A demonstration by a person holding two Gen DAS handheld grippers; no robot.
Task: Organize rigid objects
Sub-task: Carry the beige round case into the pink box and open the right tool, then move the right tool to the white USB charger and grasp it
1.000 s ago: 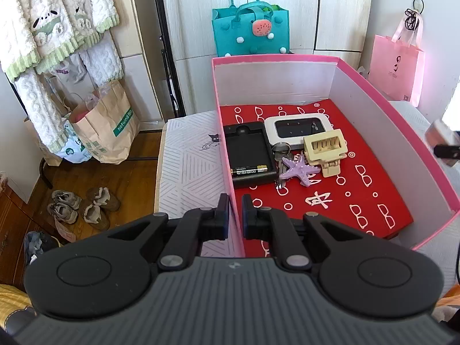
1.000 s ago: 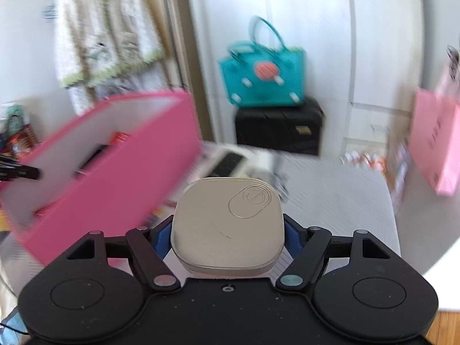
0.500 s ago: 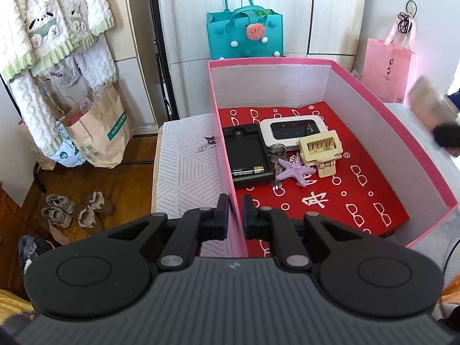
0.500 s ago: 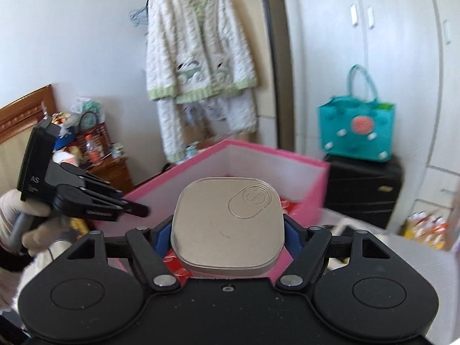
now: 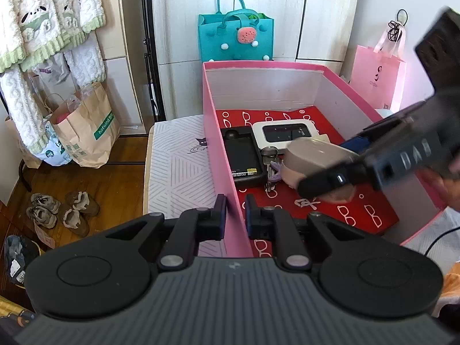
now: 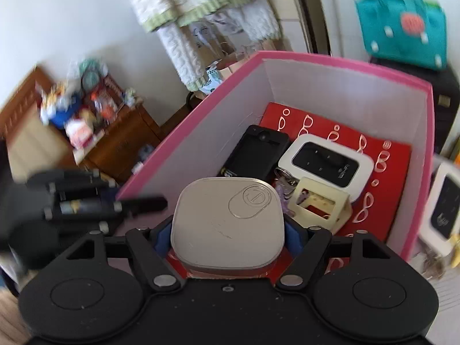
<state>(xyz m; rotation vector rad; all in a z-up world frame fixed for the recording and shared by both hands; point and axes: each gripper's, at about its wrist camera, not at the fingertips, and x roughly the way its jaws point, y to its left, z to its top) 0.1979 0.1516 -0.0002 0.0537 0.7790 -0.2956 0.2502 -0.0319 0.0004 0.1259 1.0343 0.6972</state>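
A pink box (image 5: 218, 155) with a red patterned floor stands on the white bed. In it lie a black device (image 5: 241, 155), a white router (image 5: 284, 135), keys (image 5: 268, 161) and, in the right wrist view, a cream plastic part (image 6: 319, 204). My left gripper (image 5: 235, 215) is shut on the box's near left wall. My right gripper (image 6: 227, 230) is shut on a beige rounded square tin (image 6: 227, 218) and holds it over the box's inside; it also shows in the left wrist view (image 5: 313, 152).
A teal bag (image 5: 235, 40) and a pink bag (image 5: 376, 77) stand behind the box. A paper bag (image 5: 86, 126) and shoes (image 5: 63, 210) are on the wooden floor at the left. Another white device (image 6: 442, 210) lies outside the box at the right.
My right gripper has swung with the tin from beside the box to above its inside. My left gripper has kept its hold on the box wall.
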